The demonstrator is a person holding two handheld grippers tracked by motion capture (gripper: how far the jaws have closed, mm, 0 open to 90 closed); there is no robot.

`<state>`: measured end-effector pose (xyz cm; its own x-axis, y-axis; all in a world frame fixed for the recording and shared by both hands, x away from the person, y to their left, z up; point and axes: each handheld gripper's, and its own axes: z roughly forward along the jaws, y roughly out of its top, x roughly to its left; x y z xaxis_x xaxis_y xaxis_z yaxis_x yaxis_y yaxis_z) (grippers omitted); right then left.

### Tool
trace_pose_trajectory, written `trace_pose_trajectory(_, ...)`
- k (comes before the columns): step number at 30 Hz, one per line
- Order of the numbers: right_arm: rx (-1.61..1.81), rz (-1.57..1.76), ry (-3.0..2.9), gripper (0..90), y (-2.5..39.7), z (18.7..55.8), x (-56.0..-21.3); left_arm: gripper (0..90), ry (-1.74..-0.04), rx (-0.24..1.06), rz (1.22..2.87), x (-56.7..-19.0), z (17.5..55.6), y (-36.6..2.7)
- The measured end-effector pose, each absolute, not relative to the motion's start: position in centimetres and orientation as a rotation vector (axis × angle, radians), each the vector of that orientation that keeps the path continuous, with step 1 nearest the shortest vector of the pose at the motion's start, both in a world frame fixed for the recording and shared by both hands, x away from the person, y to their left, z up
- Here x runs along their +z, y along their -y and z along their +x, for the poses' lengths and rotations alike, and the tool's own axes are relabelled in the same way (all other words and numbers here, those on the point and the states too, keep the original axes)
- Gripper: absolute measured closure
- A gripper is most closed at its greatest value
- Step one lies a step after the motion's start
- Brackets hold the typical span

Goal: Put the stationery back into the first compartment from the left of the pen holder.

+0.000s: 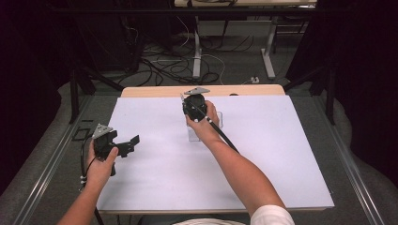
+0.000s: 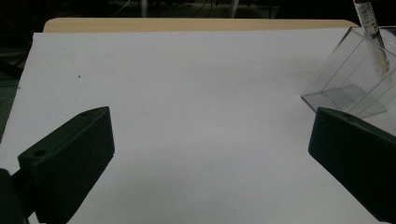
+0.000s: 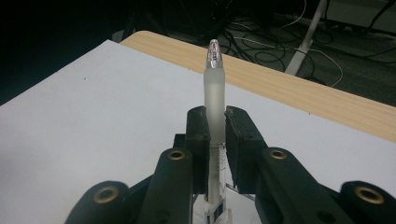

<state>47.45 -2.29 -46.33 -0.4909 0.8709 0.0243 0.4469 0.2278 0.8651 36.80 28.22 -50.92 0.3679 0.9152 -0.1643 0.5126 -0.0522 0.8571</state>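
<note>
My right gripper [image 3: 215,135] is shut on a frosted translucent pen [image 3: 215,88], which sticks up past the fingertips. The pen's lower end reaches into a clear plastic box [image 3: 219,212] under the jaws. In the high view the right gripper [image 1: 193,108] hovers at the table's far middle, above the clear box [image 1: 213,123]. My left gripper [image 1: 129,146] is held near the left edge of the white sheet, jaws wide apart and holding nothing. In the left gripper view the left gripper [image 2: 210,154] faces bare sheet, with the tilted-looking clear box [image 2: 350,79] and the pen [image 2: 371,28] at upper right.
A white sheet [image 1: 263,154] covers most of the wooden table [image 1: 244,90], leaving a strip of wood along the far edge. Beyond the table are floor cables [image 1: 169,65] and metal table legs [image 1: 268,56]. Dark curtains close both sides.
</note>
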Motion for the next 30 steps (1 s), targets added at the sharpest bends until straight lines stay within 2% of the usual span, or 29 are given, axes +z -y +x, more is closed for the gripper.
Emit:
trace_pose_trajectory(10, 1.207, 1.22, -2.052, 79.4, 2.6, 47.2, -46.3, 0.2, -1.276, 0.548, 1.705, -50.9, 36.8, -28.2)
trace_pose_trajectory(18, 1.267, 1.201, -2.068, 59.1, 3.1, 46.1, -45.3, 0.2, -1.275, 0.549, 1.702, -51.0, 36.8, -28.1)
trace_pose_trajectory(25, 1.295, 1.187, -2.044, 36.3, 3.7, 45.0, -44.5, 0.2, -1.277, 0.551, 1.707, -51.0, 36.8, -28.1)
trace_pose_trajectory(30, 1.269, 1.105, -2.068, 27.3, 4.6, 44.4, -44.1, 0.2, -1.277, 0.551, 1.715, -51.0, 36.8, -28.1)
